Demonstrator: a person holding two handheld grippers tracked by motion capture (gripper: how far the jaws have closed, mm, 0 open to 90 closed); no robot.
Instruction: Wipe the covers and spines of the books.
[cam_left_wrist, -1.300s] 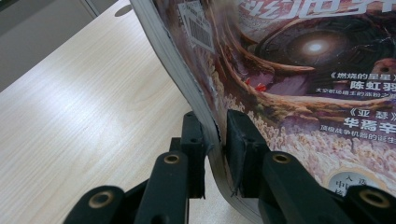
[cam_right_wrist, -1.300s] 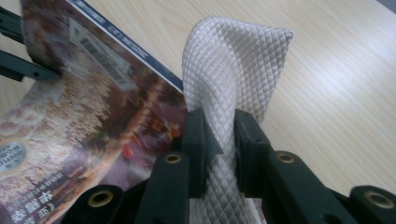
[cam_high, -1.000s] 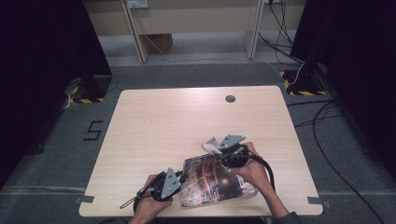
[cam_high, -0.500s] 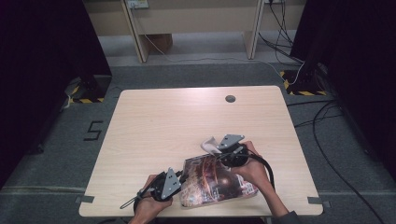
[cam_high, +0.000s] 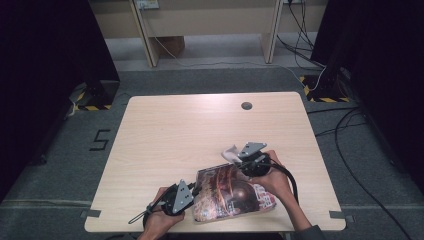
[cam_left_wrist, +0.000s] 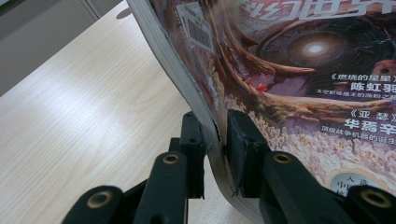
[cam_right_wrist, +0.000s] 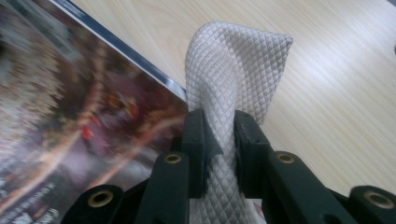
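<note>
Where cover readable: magazine (cam_left_wrist: 299, 70) barcode, Chinese titles, possibly 陈虹.

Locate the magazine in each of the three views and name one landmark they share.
High view: the magazine lies at the table's near edge, between the two hands.
Left gripper view: its bent edge runs from top centre down between the jaws, the cover at right.
Right gripper view: its blurred cover is at left, beside the white cloth.
Shared landmark: the light wooden table.
</note>
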